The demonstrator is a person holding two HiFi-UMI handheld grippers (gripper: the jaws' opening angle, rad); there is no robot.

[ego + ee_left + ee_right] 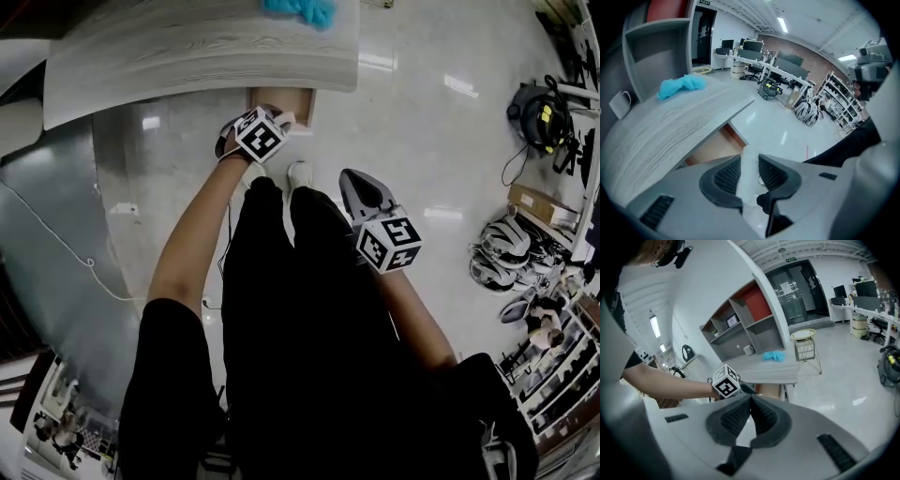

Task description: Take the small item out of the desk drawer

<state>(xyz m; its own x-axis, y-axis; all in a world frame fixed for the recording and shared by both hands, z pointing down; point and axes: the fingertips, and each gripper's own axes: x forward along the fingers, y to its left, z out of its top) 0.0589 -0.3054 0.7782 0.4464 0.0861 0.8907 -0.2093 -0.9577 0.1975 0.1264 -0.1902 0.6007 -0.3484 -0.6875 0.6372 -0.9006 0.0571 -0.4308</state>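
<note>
Desk [187, 56] lay at twelve o'clock, cloth [300, 9] on its far edge, open drawer [281, 98] under its near edge, left gripper [267, 120] just before the drawer, small item [749, 171] between its jaws, right gripper [361, 192] at its four o'clock.

The small pale translucent item [748, 185] pinched between the jaws of the left gripper [750, 164] is blurred. Its kind cannot be told, and its lower end is hidden behind the jaw bodies. In the head view, the marker cube [259, 134] covers those jaws and the item. The brown wooden drawer [281, 101] is partly hidden under the grey wood-grain desk top [187, 47]. The turquoise crumpled cloth [302, 9] is cut off by the top edge.
</note>
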